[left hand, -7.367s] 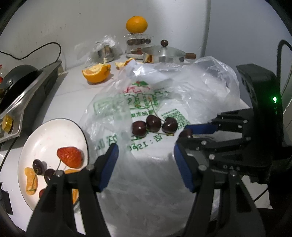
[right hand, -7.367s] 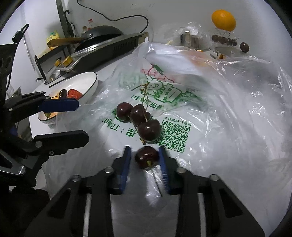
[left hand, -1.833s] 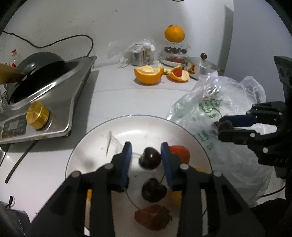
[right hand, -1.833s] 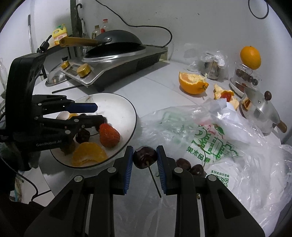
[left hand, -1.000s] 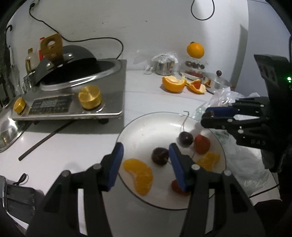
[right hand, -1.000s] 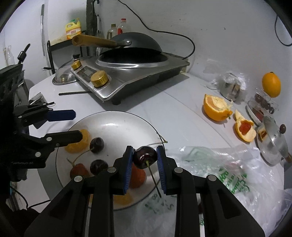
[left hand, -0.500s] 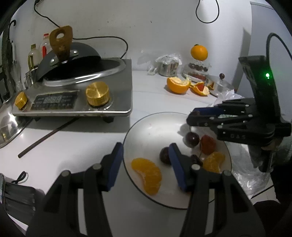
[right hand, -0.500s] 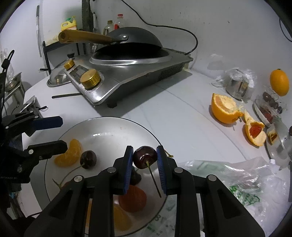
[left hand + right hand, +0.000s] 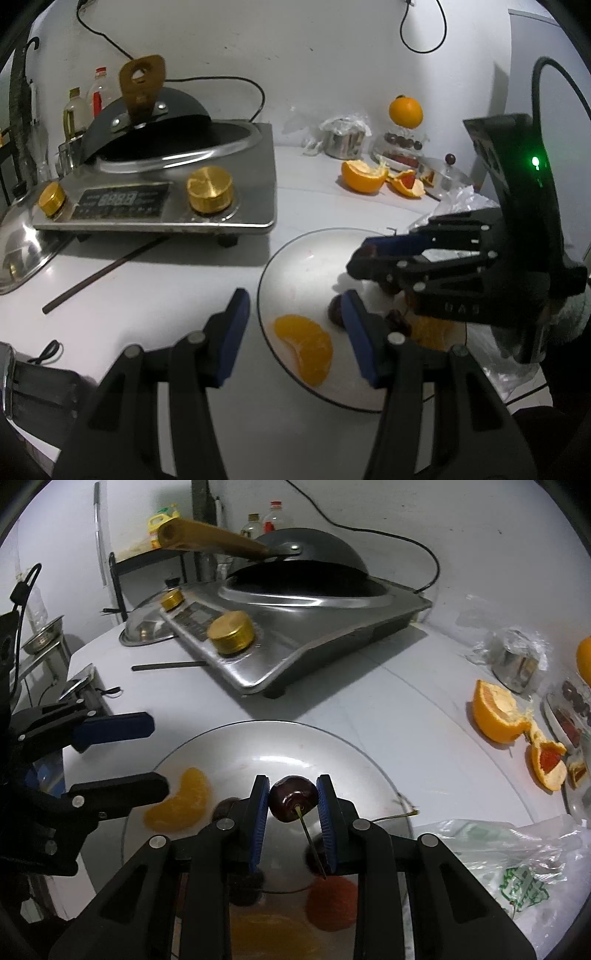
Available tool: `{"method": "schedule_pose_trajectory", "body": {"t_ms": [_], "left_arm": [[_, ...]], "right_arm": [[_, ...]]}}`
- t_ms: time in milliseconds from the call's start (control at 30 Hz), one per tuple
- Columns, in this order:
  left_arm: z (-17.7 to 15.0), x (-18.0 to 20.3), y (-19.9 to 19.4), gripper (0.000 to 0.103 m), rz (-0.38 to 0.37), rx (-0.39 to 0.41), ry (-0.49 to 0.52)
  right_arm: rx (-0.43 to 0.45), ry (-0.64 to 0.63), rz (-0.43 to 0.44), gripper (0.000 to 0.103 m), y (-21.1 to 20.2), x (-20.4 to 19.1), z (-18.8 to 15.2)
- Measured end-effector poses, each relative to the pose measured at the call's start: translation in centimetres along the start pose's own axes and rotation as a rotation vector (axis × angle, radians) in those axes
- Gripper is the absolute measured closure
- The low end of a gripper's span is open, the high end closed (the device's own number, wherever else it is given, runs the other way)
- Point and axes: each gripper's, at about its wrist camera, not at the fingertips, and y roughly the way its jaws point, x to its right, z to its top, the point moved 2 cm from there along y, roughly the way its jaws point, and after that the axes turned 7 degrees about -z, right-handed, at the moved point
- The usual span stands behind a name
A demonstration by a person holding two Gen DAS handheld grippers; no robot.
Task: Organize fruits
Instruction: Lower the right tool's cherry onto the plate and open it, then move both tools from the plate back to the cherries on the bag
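My right gripper (image 9: 293,805) is shut on a dark red cherry (image 9: 293,799) with its stem hanging down, held just above the white plate (image 9: 280,746). It also shows in the left wrist view (image 9: 364,256), over the plate (image 9: 299,258). The plate holds an orange segment (image 9: 179,805), other cherries (image 9: 223,808) and a strawberry (image 9: 330,904). My left gripper (image 9: 295,325) is open and empty at the plate's left rim, next to the orange segment (image 9: 308,347) and a cherry (image 9: 336,310).
An induction cooker (image 9: 162,192) with a black wok (image 9: 147,122) stands at the back left. A chopstick (image 9: 103,273) lies in front of it. Orange peels (image 9: 364,177), a whole orange (image 9: 404,110) and a plastic bag (image 9: 517,871) lie to the right.
My right gripper has carried the cherry lower and further over the plate. My left gripper has drawn back a little to the plate's left rim and stays open.
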Motion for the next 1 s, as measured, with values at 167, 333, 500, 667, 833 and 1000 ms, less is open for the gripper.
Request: {"method": "schedule_pose_trajectory", "body": {"t_ms": [167, 333, 500, 667, 833, 1000], "left_arm": [[-0.3, 0.3, -0.9, 0.049, -0.001, 0.012, 0.003], [-0.5, 0.4, -1.4, 0.049, -0.001, 0.019, -0.002], [-0.6, 0.9, -2.1, 0.049, -0.002, 0.024, 0.007], [-0.5, 1.8, -2.6, 0.049, -0.005, 0.033, 0.018], [-0.5, 3.2, -3.1, 0.049, -0.015, 0.037, 0.036], [-0.4, 4.7, -3.6, 0.049, -0.021, 0.038, 0.056]], "right_arm": [[-0.019, 0.002, -0.012, 0.074, 0.0, -0.6, -0.3], [-0.02, 0.002, -0.017, 0.063, -0.7, -0.9, -0.5], [-0.002, 0.01, -0.034, 0.063, -1.9, -0.7, -0.7], [0.021, 0.027, -0.069, 0.063, -4.0, 0.2, -1.2], [0.037, 0.051, -0.102, 0.063, -6.0, 1.6, -2.3], [0.05, 0.074, -0.124, 0.063, -7.8, 2.7, -3.5]]}}
